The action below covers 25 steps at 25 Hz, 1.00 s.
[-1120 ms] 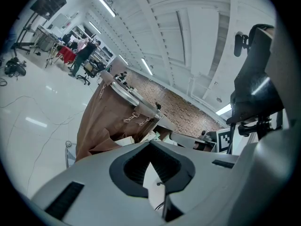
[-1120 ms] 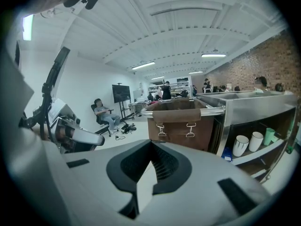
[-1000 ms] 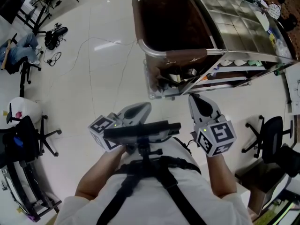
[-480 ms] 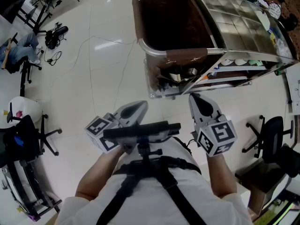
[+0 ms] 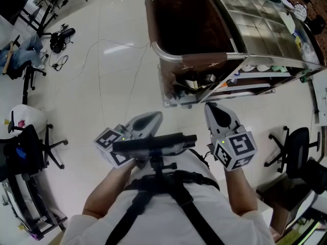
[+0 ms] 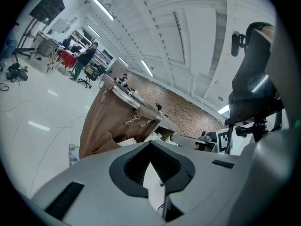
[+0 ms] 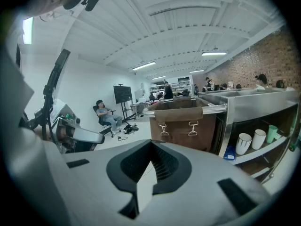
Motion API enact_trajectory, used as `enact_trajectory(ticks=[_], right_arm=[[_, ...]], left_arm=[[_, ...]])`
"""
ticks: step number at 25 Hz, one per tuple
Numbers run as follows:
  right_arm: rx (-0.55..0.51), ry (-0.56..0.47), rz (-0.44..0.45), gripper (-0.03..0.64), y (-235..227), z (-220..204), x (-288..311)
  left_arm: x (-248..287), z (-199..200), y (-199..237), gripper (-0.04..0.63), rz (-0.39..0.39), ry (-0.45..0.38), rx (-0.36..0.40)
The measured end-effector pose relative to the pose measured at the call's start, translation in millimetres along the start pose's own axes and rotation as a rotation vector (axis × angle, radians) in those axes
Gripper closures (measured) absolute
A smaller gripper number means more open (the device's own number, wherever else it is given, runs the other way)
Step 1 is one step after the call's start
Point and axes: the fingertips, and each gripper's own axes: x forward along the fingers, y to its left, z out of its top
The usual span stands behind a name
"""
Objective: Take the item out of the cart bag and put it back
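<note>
On the right gripper the jaws are being held pressed together, with nothing between them. The same is being shown on the left gripper: jaws together, nothing pinched.

In the head view both grippers are being carried close to the person's chest, the left gripper pointing up and to the right, the right gripper pointing straight up the picture. Neither is touching the cart.

The bag is being seen ahead of both, hung on the cart's near end, its mouth facing upward and its long axis running away from the person. In the right gripper view the bag is standing almost straight ahead of the jaws; in the left gripper view the bag is lying off to one side.

The item is not being shown in any view: the bag's inside is dark, so the item is being judged to lie within it, out of sight.

The right gripper is being judged the nearer, its tip lying just short of the cart's near end. A reach forward, up and over the rim, and then down is being called for.
</note>
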Motion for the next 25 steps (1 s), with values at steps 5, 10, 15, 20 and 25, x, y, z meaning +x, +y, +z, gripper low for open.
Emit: enact_trajectory(ticks=[5, 10, 15, 20, 25], right_arm=[[-0.007, 0.0, 0.007, 0.617, 2, 0, 2], [-0.007, 0.008, 0.015, 0.617, 4, 0, 4], [-0.007, 0.016, 0.02, 0.617, 6, -3, 6], [-0.01, 0.024, 0.018, 0.617, 6, -4, 9], [-0.02, 0.035, 0.013, 0.617, 3, -6, 18]], left_arm=[[-4, -6, 2, 0.591, -0.013, 0.011, 0.031], [-4, -8, 4, 0.592, 0.0, 0.01, 0.004], [-1, -5, -2, 0.591, -0.006, 0.015, -0.002], [-2, -4, 1, 0.591, -0.004, 0.026, 0.003], [-3, 12, 14, 0.592, 0.023, -0.022, 0.013]])
